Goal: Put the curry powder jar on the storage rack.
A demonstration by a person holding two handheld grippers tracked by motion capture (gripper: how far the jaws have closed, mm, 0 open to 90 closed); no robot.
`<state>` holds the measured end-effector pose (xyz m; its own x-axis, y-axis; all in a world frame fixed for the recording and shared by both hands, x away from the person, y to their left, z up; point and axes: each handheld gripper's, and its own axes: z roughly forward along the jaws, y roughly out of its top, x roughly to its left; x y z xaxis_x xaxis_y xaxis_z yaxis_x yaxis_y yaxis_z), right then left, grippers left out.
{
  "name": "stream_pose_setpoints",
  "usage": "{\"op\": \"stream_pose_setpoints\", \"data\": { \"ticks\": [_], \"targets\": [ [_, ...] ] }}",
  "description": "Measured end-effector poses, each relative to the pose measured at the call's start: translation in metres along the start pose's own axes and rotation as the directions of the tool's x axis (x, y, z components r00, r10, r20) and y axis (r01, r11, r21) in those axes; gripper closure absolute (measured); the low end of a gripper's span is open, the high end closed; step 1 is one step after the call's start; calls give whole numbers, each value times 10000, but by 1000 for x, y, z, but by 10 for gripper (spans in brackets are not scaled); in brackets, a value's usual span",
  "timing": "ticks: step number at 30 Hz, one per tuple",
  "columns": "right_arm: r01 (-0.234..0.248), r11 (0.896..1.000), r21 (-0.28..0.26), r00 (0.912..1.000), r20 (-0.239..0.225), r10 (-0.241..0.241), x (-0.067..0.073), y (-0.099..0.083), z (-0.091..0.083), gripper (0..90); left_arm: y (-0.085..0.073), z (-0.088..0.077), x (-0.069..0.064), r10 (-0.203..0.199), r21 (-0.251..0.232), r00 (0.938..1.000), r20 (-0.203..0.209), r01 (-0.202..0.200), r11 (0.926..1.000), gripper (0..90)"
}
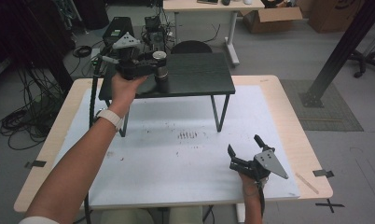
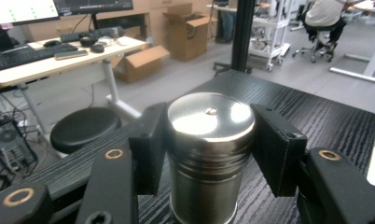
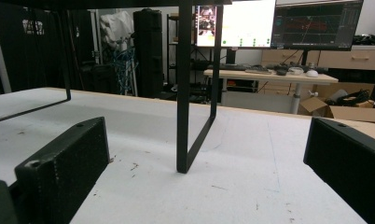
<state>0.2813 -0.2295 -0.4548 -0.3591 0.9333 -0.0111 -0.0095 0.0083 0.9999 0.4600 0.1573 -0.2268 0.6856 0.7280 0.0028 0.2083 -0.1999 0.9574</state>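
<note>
Up at eleven o'clock in my high view, the steel canister (image 2: 209,154) stands upright on the black wood-grain shelf (image 1: 195,74), its base cut off at the edge of my left gripper view. It is a brushed metal cylinder with a ribbed band and a flat shiny lid. My left gripper (image 1: 158,65) clamps it on both sides. At five o'clock, my right gripper (image 1: 244,147) rests on the scuffed white mat (image 1: 176,158), jaws spread wide and holding nothing.
</note>
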Motion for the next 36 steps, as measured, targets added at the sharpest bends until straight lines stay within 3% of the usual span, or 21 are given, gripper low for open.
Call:
{"op": "stream_pose_setpoints", "data": {
  "ticks": [11,14,24,31,33,35,36],
  "targets": [
    [5,10000,-14,10000,3,-5,0,0,0,0,2,2,-2,36,169,10000,9,-36,9999,477],
    [-3,10000,-17,10000,0,3,0,0,0,0,1,0,-1,-222,-85,9997,41,222,9997,382],
    [-10,10000,-3,10000,-3,10,0,0,0,0,0,-13,2,-493,-812,9988,-21,490,9955,221],
    [-4,10000,6,10000,4,4,0,0,0,0,-4,-26,2,-840,-1410,9964,150,853,9863,141],
    [-6,10000,15,10000,0,6,0,0,0,0,-6,-30,4,-1091,-1516,9936,300,1124,9820,65],
    [-2,10000,19,10000,2,2,0,0,0,0,-8,-36,5,-1251,-1783,9914,381,1299,9754,35],
    [-3,10000,22,10000,4,3,0,0,0,0,-8,-36,5,-1251,-1783,9914,381,1299,9754,31]
  ]
}}
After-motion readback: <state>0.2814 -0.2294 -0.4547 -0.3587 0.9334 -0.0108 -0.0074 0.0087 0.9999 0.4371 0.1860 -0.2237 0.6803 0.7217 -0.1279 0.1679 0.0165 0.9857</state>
